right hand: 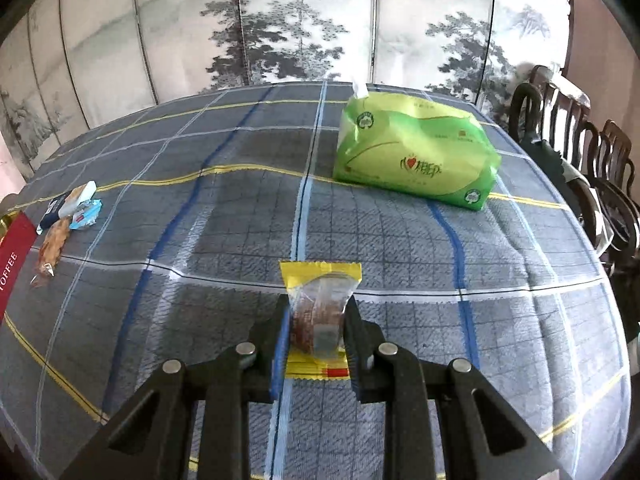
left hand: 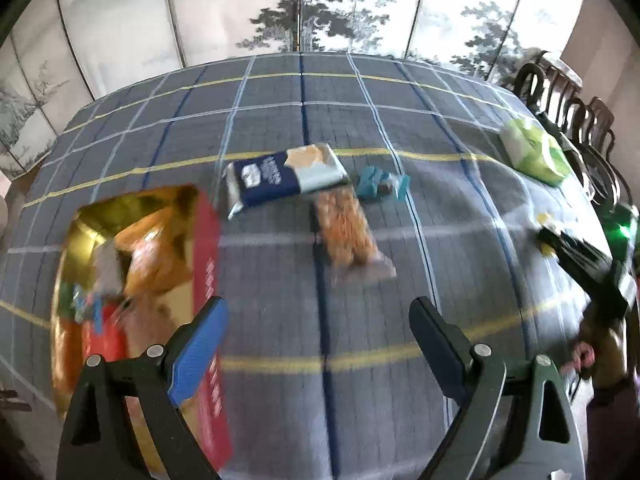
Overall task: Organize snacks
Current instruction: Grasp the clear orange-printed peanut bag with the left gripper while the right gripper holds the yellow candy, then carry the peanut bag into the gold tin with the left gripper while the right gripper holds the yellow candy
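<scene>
My left gripper (left hand: 318,316) is open and empty above the tablecloth, just right of a red and gold box (left hand: 206,264) that holds several snacks. Ahead of it lie a navy and white packet (left hand: 276,178), an orange snack bag (left hand: 346,228) and a small teal packet (left hand: 378,184). My right gripper (right hand: 316,312) is shut on a yellow-edged clear snack packet (right hand: 320,300) with a brown cake inside. In the right wrist view the box edge (right hand: 14,264), the navy packet (right hand: 66,204), the orange bag (right hand: 52,248) and the teal packet (right hand: 86,214) lie at far left.
A green tissue pack (right hand: 416,152) sits on the checked tablecloth (right hand: 240,208) at back right; it also shows in the left wrist view (left hand: 534,150). Dark wooden chairs (right hand: 580,152) line the table's right side. A painted folding screen (right hand: 304,20) stands behind.
</scene>
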A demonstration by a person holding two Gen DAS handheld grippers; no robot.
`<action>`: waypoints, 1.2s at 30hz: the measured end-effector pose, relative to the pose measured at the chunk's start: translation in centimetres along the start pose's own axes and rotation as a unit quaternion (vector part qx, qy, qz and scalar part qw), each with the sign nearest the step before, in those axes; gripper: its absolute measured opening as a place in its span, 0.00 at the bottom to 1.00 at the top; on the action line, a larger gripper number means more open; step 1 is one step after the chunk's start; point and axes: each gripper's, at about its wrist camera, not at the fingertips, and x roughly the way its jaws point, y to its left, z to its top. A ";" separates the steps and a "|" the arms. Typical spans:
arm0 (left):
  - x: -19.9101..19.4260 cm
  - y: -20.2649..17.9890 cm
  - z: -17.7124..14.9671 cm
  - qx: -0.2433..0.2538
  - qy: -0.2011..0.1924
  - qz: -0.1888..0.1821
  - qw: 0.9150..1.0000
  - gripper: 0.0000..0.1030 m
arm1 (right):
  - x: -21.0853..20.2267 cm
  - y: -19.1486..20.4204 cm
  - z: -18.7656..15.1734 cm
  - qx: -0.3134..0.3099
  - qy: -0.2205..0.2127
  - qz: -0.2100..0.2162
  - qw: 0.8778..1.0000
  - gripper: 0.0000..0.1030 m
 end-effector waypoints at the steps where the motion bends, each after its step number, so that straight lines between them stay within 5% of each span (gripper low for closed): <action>1: 0.8 -0.2 0.7 0.001 0.002 0.003 1.000 0.87 | 0.1 -0.2 0.1 0.003 -0.001 0.005 1.000 0.24; 14: 9.6 -2.4 4.9 0.016 0.045 0.053 0.997 0.86 | 0.4 -1.0 0.2 0.021 0.001 0.049 0.999 0.24; 19: 11.0 -2.0 4.6 -0.009 0.057 0.028 0.998 0.71 | 0.4 -1.2 0.2 0.023 0.001 0.054 0.998 0.24; 20: 10.9 -1.9 4.7 -0.014 0.047 0.032 0.998 0.58 | 0.4 -1.2 0.2 0.023 0.001 0.053 0.998 0.24; 21: 10.7 -1.9 4.8 -0.010 0.039 0.029 0.999 0.34 | 0.4 -1.2 0.2 0.023 0.001 0.053 0.998 0.24; 26: 9.3 -2.3 4.1 -0.018 0.045 0.018 0.999 0.33 | 0.3 -1.1 0.2 0.020 0.002 0.050 0.999 0.24; 36: -3.2 -5.6 -3.8 0.028 -0.062 0.040 0.997 0.33 | 0.5 -0.3 0.3 0.008 0.004 0.033 0.999 0.24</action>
